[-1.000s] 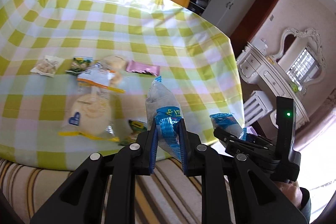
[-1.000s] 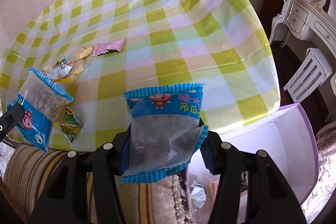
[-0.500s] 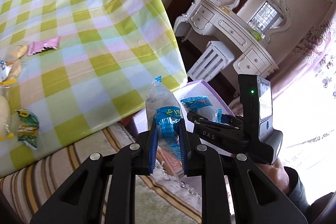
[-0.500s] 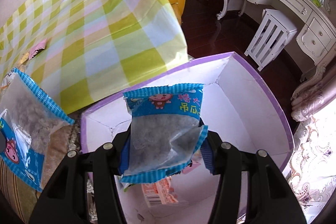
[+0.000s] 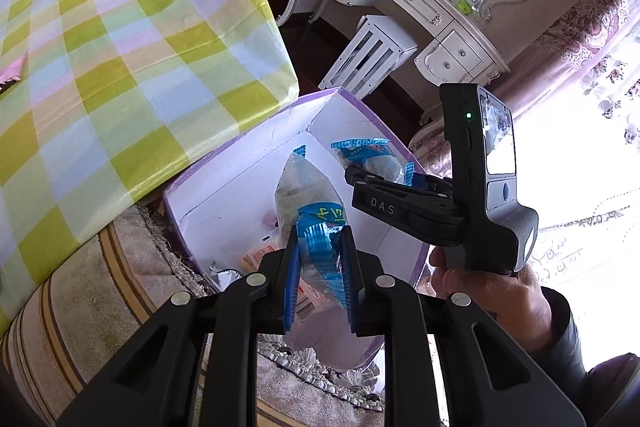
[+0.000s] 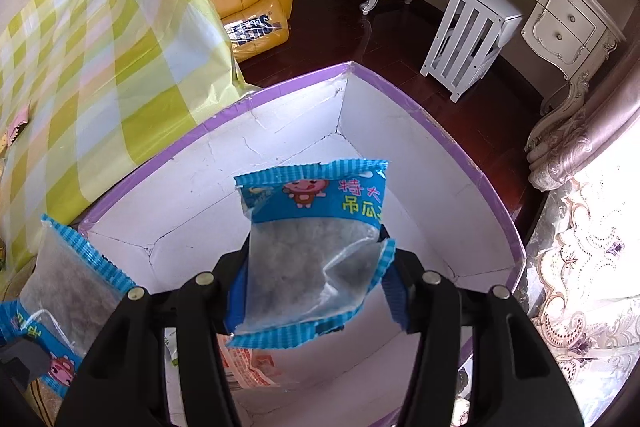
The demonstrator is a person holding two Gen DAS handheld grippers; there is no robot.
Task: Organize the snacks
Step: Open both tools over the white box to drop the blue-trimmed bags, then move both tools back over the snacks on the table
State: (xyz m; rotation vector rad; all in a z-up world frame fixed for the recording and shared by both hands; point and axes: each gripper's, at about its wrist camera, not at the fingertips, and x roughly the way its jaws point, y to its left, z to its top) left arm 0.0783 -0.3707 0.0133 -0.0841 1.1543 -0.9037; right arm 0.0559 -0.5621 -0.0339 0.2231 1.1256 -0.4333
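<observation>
Both claws sit over the open box, a white carton w/ purple rim that stands on the floor beside the surface w/ the yellow-green checked cloth.

Left claw: narrow, pinched tight on the crimped end of a blue-and-clear snack packet, which sticks up edge-on over the box opening. Right claw: at a medium width, clamping a 2nd blue packet across its flat body; the packet faces the camera, cartoon print on top, w/ the box's inside right behind it. In the left wrist view the right claw shows from the side, held by a hand in a dark sleeve, its packet above the far part of the box.

Progress, judged from this: partway. The box already has a few items at the bottom, incl. an orange-and-white wrapper, though the claws hide most of the floor of it. The 2 blue packets are carried to the box but not yet let go, so the drop is the step in hand. At least 1 pink wrapper lies on the cloth at the frame edge; other snacks there can't be made out, so more trips are probably left.
</observation>
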